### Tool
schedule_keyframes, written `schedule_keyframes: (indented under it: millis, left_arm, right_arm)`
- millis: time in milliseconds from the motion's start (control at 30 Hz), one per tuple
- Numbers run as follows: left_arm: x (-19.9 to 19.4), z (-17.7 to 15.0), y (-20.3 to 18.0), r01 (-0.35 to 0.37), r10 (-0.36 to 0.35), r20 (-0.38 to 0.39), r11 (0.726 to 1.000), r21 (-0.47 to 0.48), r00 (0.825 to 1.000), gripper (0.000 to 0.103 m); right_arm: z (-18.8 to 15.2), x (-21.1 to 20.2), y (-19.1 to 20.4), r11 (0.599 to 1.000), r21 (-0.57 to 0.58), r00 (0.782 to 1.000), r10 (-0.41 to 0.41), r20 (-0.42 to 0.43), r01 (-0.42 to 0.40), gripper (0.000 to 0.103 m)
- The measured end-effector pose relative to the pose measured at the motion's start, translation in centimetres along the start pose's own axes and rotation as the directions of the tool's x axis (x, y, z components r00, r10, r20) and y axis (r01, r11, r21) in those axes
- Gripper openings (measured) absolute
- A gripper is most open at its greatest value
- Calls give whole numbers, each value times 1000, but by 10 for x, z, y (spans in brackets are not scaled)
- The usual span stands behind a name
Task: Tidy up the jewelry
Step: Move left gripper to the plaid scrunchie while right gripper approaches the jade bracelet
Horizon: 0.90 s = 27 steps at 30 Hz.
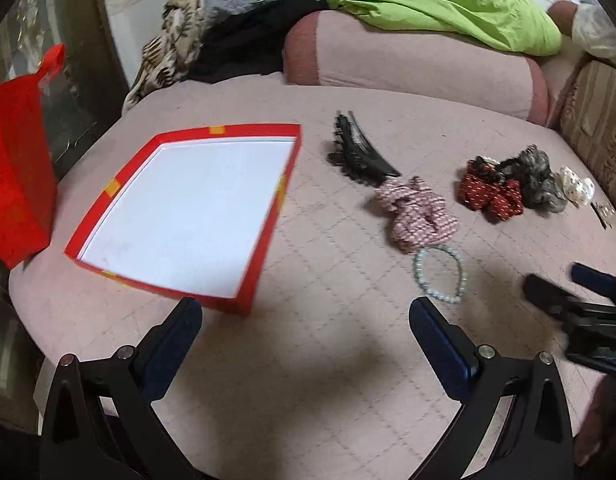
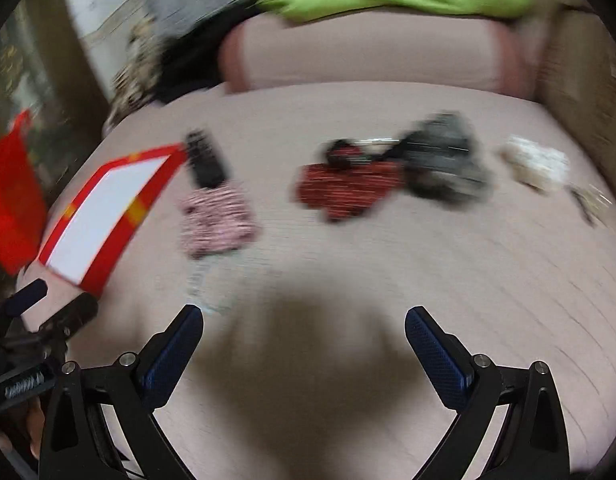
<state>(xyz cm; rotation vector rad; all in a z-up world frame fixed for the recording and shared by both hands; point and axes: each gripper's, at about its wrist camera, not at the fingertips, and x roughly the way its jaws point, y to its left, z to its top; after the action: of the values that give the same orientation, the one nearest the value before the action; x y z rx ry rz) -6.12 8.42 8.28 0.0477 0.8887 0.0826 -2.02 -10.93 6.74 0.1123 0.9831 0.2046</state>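
The bracelet [image 1: 440,275] lies at centre right, touching the pink scrunchie [image 1: 418,212], with the box [image 1: 268,216] empty at left. Both the left gripper [image 1: 306,322] and right gripper [image 2: 304,330] gape, empty. A low pinch could snag the scrunchie or quilt [image 1: 328,360].

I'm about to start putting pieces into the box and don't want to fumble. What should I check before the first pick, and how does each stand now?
1. Red box open, white floor bare: ok.
2. Left gripper jaws apart, holding nothing: ok.
3. Right gripper jaws apart, holding nothing: ok.
4. Bead bracelet lying flat, free of the pink scrunchie: not ok, its top edge meets the scrunchie.
5. Black hair clip clear of the box wall: ok.
6. Right wrist view sharp enough to aim: not ok, it is motion-blurred.
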Motion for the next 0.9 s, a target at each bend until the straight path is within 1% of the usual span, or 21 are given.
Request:
schedule_keyframes:
  millis: [33,67,100,133,233,300,367,433,500,567,700,900]
  left_arm:
    - [-1,0,3,6,-6,-5,1000,-8,1000,103]
    - [-2,1,5,9,-9,-6,1000,-13,1000,103]
    - [-2,-1,9,10,-10,-4,1000,-16,1000,103]
    - [-3,-1,9,12,-12,-2,1000,-13,1000,103]
    - [-4,0,5,36,-36,9,999,-2,999,103]
    - [-6,3,-2,58,-59,21,998,12,998,103]
    - [-8,4,-11,64,-65,34,997,32,997,103]
    - [-10,6,-20,79,-80,24,995,54,996,103]
    - [-15,8,-26,82,-84,31,995,65,996,103]
    - [-20,7,-31,59,-62,43,996,70,997,103]
    - [-27,6,-38,41,-44,39,996,79,998,103]
    - [-36,4,-44,61,-66,49,994,92,997,103]
  right_arm:
    - [2,9,4,1000,-12,1000,-7,-30,7,90]
    - [2,13,4,1000,-8,998,-9,-57,9,78]
    - [-1,12,2,1000,5,998,5,-65,-4,76]
    - [-5,8,-2,1000,20,998,10,-56,-9,75]
    - [-19,-13,-15,998,31,999,-48,-2,48,76]
    - [-27,-26,-25,995,49,996,-83,26,81,77]
    - [-33,-39,-33,992,74,993,-109,53,105,77]
    - [-37,-49,-41,986,104,987,-137,78,129,78]
    - [-40,-55,-47,982,128,985,-148,94,136,80]
    - [-40,-59,-48,981,138,982,-152,108,137,80]
    - [-40,-66,-45,982,124,977,-161,137,144,80]
    - [-40,-71,-44,978,128,970,-185,155,166,81]
